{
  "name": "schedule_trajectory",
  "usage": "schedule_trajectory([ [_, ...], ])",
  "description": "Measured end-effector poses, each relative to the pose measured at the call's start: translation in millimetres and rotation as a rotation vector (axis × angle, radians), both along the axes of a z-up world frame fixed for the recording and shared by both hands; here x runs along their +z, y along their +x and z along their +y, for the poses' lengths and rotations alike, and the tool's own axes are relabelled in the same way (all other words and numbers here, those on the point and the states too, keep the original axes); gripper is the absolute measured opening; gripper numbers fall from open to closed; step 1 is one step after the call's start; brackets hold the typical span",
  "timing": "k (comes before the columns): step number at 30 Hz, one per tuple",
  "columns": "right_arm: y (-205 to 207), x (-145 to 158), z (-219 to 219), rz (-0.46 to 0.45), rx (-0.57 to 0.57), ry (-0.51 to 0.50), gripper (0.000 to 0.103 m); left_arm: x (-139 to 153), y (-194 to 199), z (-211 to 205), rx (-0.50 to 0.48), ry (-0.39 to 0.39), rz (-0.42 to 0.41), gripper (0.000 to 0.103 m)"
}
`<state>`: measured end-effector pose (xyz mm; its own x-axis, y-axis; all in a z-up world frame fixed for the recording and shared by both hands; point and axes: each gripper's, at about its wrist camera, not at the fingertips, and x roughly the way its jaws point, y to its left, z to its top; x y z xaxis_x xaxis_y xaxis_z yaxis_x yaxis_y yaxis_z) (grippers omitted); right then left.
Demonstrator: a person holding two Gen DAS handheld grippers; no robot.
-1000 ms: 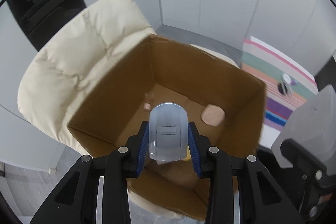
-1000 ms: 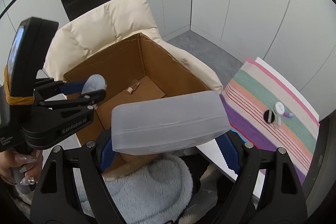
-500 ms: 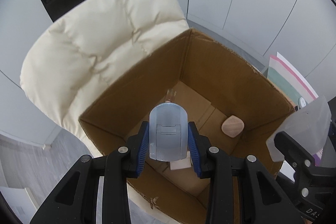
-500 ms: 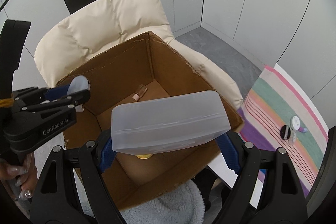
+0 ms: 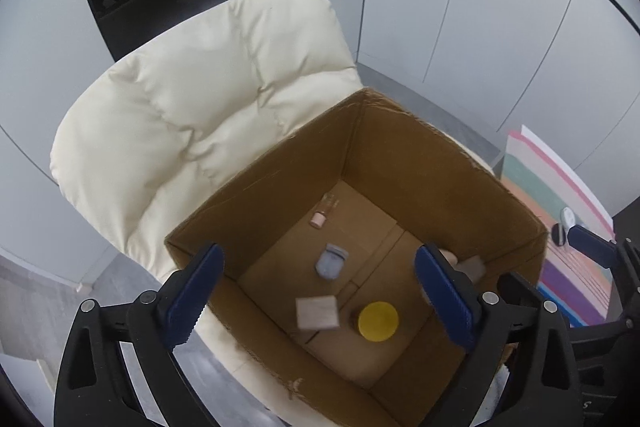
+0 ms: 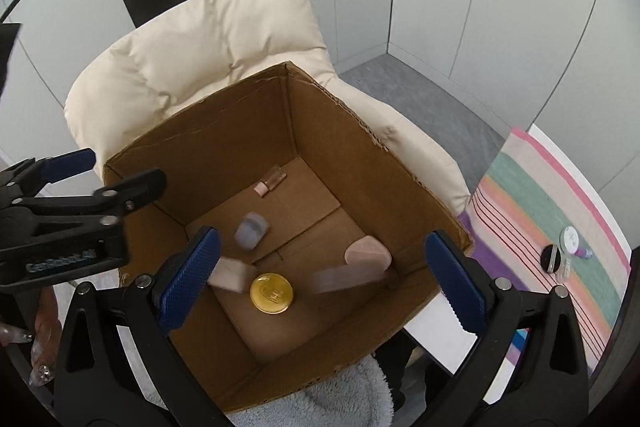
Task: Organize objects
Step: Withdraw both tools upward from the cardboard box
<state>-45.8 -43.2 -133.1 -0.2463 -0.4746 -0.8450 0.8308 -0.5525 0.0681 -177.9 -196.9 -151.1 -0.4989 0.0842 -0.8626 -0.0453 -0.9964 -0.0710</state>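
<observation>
Cardboard box (image 5: 400,155), brown and open-topped, sits on a cream padded chair (image 5: 192,99) and fills the lower centre of both views. On its floor lie a small pale-blue cap-like piece (image 5: 331,261), blurred in the right wrist view, a round yellow lid (image 6: 271,293) at lower centre, a pale square block (image 5: 317,312) just left of the lid, and a tiny pink-capped vial (image 6: 270,183) toward the far corner, its long axis running diagonally up to the right. A pinkish rounded piece (image 6: 368,253) leans near the right wall, with a streaked translucent shape (image 6: 344,279) beside it, too blurred to tell its outline.

The left gripper (image 5: 318,293) points steeply down over the box, its blue-padded jaws opening wide with nothing between the pads. The right gripper (image 6: 320,277) also tilts steeply down above the box, jaws opening, nothing pinched. In the right wrist view the left gripper's black body enters from the left edge, and fingers (image 6: 38,367) with long decorated nails show at lower left.

A striped cloth (image 6: 560,211) lies at the right, with small round items (image 6: 560,247) on it. A fluffy grey fabric (image 6: 332,395) shows at the bottom edge.
</observation>
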Motion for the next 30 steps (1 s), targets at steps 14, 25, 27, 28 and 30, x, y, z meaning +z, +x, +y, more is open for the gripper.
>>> schedule_trajectory([
  [14,-5.7,20.1,25.6,0.016,-0.066,-0.027,0.103,2.3,4.9,3.6,0.002,0.008,0.014,0.098],
  [25,1.1,31.8,39.9,0.009,-0.082,-0.052,0.103,7.2,23.3,11.7,-0.042,0.030,0.006,0.098],
  [27,4.2,34.9,43.4,0.010,-0.085,-0.054,0.103,7.8,26.7,13.3,-0.045,0.033,0.002,0.098],
  [28,5.8,36.4,45.7,0.011,-0.086,-0.054,0.103,8.2,28.5,13.9,-0.046,0.033,0.000,0.098],
  [30,8.4,39.2,50.6,0.016,-0.093,-0.057,0.103,10.3,32.9,15.0,-0.045,0.020,0.010,0.098],
])
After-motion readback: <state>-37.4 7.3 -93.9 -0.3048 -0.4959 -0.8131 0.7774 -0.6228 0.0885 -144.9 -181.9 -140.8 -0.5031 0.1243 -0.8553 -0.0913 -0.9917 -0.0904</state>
